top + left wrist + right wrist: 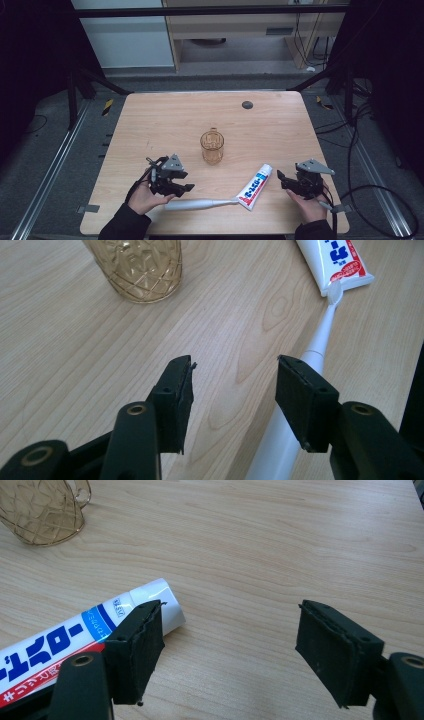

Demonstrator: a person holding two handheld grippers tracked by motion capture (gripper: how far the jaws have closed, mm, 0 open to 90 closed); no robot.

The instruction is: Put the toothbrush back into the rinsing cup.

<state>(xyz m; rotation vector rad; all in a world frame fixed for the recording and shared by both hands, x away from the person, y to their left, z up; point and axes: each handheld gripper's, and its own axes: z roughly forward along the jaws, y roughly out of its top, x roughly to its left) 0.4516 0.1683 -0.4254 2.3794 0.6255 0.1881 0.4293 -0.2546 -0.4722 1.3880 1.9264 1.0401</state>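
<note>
A white electric toothbrush (200,204) lies flat near the table's front edge, its head touching the end of a white, blue and red toothpaste tube (255,186). An amber glass mug (212,146) stands upright mid-table. My left gripper (187,189) hovers just above the toothbrush handle, open and empty. In the left gripper view (235,365) the toothbrush (320,337) runs under the right jaw toward the tube (335,262), with the mug (137,267) farther off. My right gripper (281,179) is open to the right of the tube. In its own view (232,605) the tube (60,640) lies behind the left jaw.
The wooden table (165,115) has a small dark round disc (247,105) near its far edge. Bare wood lies around the mug (42,510). Beyond the table are dark frame legs, floor cables and a wooden cabinet.
</note>
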